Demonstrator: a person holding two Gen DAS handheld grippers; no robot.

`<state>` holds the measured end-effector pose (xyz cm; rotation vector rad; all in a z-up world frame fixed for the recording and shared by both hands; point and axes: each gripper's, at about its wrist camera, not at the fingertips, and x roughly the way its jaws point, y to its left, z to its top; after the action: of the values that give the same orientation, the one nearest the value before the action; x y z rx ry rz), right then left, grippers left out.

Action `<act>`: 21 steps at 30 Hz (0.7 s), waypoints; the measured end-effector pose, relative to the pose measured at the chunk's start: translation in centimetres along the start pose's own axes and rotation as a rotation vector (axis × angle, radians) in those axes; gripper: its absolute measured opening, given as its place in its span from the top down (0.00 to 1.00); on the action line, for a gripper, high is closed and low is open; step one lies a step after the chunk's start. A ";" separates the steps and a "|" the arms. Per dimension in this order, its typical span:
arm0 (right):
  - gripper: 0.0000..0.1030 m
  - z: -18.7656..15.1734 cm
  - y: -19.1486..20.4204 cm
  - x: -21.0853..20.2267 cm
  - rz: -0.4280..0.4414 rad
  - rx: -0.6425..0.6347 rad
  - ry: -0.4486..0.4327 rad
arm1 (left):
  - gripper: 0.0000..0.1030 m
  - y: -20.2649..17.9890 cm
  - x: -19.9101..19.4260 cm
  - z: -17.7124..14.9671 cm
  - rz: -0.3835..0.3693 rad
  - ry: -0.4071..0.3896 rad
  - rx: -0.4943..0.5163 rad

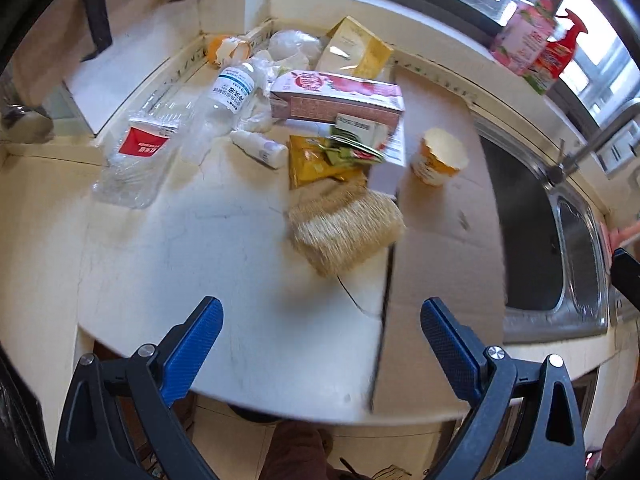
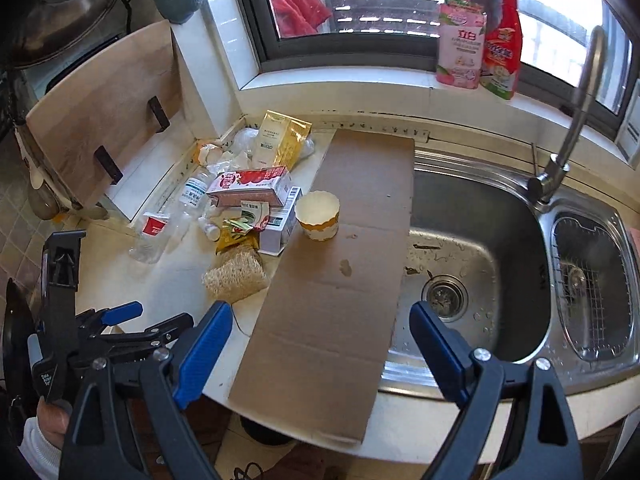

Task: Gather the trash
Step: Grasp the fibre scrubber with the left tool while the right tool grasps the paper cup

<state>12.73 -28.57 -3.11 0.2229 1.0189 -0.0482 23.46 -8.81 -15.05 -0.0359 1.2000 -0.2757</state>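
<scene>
Trash lies piled on the white counter (image 1: 224, 248): a crushed clear bottle with a red label (image 1: 136, 156), a clear bottle with a blue label (image 1: 224, 100), a pink carton (image 1: 336, 96), a yellow box (image 1: 354, 50), a yellow wrapper (image 1: 316, 158), a loofah scrubber (image 1: 344, 228), a paper cup (image 1: 438, 156) and eggshells (image 1: 228, 48). The pile also shows in the right wrist view, with the pink carton (image 2: 252, 188), the cup (image 2: 318, 216) and the scrubber (image 2: 236, 274). My left gripper (image 1: 320, 336) is open and empty above the counter's front edge. My right gripper (image 2: 320, 340) is open and empty over the flat cardboard sheet (image 2: 340, 280).
A steel sink (image 2: 480, 248) with a faucet (image 2: 576, 112) lies to the right of the cardboard. Two cleaner bottles (image 2: 480, 40) stand on the window sill. A wooden board (image 2: 100, 108) leans at the left wall. The left gripper shows in the right wrist view (image 2: 112, 328).
</scene>
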 end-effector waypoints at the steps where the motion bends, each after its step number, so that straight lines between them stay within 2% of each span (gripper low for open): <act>1: 0.12 0.8 0.0 1.2 -0.003 -0.002 0.016 | 0.05 0.3 1.0 0.7 -0.001 0.012 -0.010; 8: 0.12 4.9 -0.3 9.4 0.002 0.009 0.084 | 0.05 2.0 6.9 3.8 -0.027 0.100 -0.057; 15: 0.14 7.0 -2.0 14.1 0.053 0.135 0.125 | 0.05 2.0 10.2 4.5 -0.100 0.144 -0.061; 18: 0.27 7.3 -2.5 15.7 0.035 0.157 0.165 | 0.05 1.6 10.5 4.6 -0.111 0.136 -0.050; 19: 0.34 7.3 -2.6 16.1 0.040 0.163 0.178 | 0.05 1.5 10.4 4.6 -0.115 0.132 -0.046; 21: 0.48 7.1 -2.9 17.0 0.055 0.181 0.208 | 0.13 1.3 10.3 4.6 -0.127 0.122 -0.039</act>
<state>27.16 -31.77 -14.42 0.4274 1.2162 -0.0688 31.37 -10.43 -22.97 -0.1310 1.3269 -0.3705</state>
